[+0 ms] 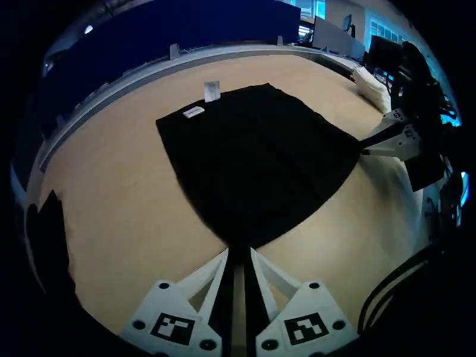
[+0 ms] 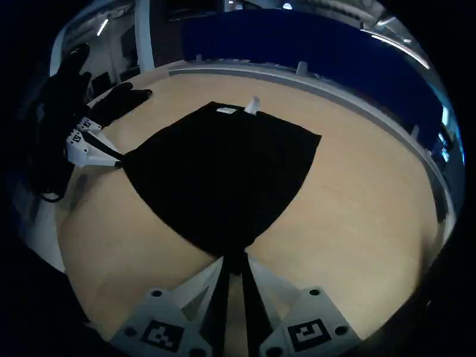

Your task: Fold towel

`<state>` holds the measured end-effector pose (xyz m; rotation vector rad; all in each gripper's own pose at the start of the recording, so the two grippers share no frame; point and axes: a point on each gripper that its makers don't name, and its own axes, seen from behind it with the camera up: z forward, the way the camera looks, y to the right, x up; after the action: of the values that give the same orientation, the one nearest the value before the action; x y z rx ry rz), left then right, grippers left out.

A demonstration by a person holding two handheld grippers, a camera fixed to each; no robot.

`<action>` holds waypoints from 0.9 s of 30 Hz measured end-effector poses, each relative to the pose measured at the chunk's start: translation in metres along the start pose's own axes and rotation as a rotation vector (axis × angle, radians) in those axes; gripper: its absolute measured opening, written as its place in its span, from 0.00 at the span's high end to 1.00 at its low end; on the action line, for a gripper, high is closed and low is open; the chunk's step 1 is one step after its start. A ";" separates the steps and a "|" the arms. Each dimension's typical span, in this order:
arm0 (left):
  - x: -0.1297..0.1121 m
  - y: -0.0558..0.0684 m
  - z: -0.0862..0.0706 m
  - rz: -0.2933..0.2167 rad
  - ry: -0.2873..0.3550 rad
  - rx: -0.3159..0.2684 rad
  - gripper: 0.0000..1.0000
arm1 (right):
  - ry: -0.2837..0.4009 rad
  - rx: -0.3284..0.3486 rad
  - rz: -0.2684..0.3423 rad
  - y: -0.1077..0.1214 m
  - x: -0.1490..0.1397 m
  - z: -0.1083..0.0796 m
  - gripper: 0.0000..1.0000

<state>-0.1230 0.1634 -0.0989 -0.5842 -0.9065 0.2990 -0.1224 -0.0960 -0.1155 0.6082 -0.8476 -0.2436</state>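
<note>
Left gripper and right gripper each clamp a corner of the black towel.
Towel lies spread on the wooden table, a white tag at the towel's far edge.

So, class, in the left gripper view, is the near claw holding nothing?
No, the left claw is shut on a corner of the black towel.
</note>
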 end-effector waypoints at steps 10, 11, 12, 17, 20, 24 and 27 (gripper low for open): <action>0.007 0.004 -0.020 -0.042 0.008 0.008 0.90 | 0.008 -0.003 -0.013 -0.001 0.015 -0.025 0.87; 0.008 0.004 -0.023 -0.048 0.010 0.010 0.90 | 0.009 -0.005 -0.018 -0.001 0.017 -0.028 0.87; 0.009 0.004 -0.025 -0.054 0.012 0.011 0.90 | 0.011 -0.006 -0.022 -0.002 0.020 -0.031 0.87; 0.015 0.006 -0.042 -0.083 0.020 0.016 0.90 | 0.022 -0.012 -0.042 -0.004 0.033 -0.049 0.87; 0.018 0.007 -0.053 -0.092 0.024 0.020 0.90 | 0.027 -0.011 -0.052 -0.006 0.040 -0.059 0.87; 0.021 0.010 -0.067 -0.103 0.027 0.026 0.90 | 0.029 -0.008 -0.060 -0.010 0.047 -0.073 0.87; 0.023 0.014 -0.078 -0.118 0.028 0.025 0.90 | 0.025 -0.005 -0.060 -0.012 0.051 -0.083 0.87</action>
<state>-0.0468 0.1581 -0.1294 -0.5085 -0.9053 0.1946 -0.0260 -0.0942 -0.1328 0.6315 -0.8047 -0.2922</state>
